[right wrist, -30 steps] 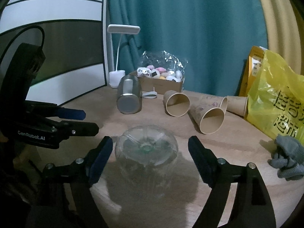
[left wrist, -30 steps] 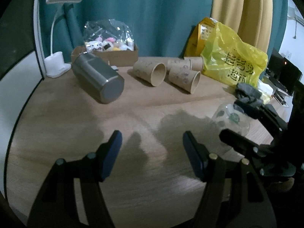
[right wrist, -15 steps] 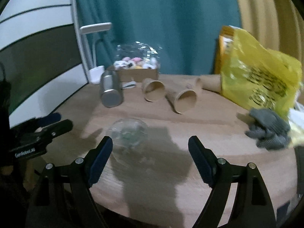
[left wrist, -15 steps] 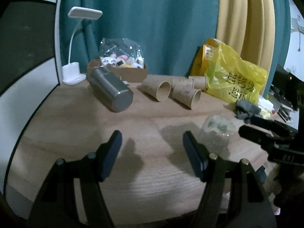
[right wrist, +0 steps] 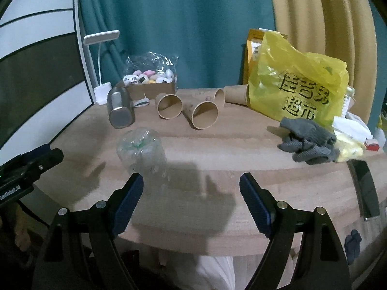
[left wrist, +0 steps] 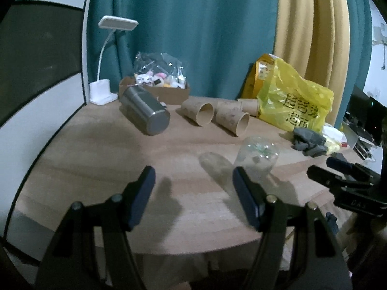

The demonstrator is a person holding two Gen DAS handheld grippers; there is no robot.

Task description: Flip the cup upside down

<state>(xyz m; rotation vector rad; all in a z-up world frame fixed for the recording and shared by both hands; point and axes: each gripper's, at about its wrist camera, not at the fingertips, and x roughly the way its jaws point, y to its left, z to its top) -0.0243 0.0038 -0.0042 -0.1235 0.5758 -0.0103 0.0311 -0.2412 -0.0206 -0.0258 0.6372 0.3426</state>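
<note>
Right wrist view puts the clear plastic cup [right wrist: 141, 148] left of centre, standing base-up on the wooden table [right wrist: 217, 149], just beyond the left finger of the right gripper [right wrist: 191, 201], whose jaws are spread wide and hold nothing. Left wrist view shows the same cup [left wrist: 256, 157] right of centre, past the left gripper [left wrist: 192, 193], also wide open and empty. Judging by the base facing up, the flip looks done, so the main risk is disturbance: the cup appears thin and light, and a finger swinging sideways could clip its wall and tip or skid it. The steel tumbler [right wrist: 119, 111] and the paper cups [right wrist: 188, 110], lying on their sides in the upper middle, could roll if bumped. Dim light and the cup's transparency make its edge hard to judge.
</note>
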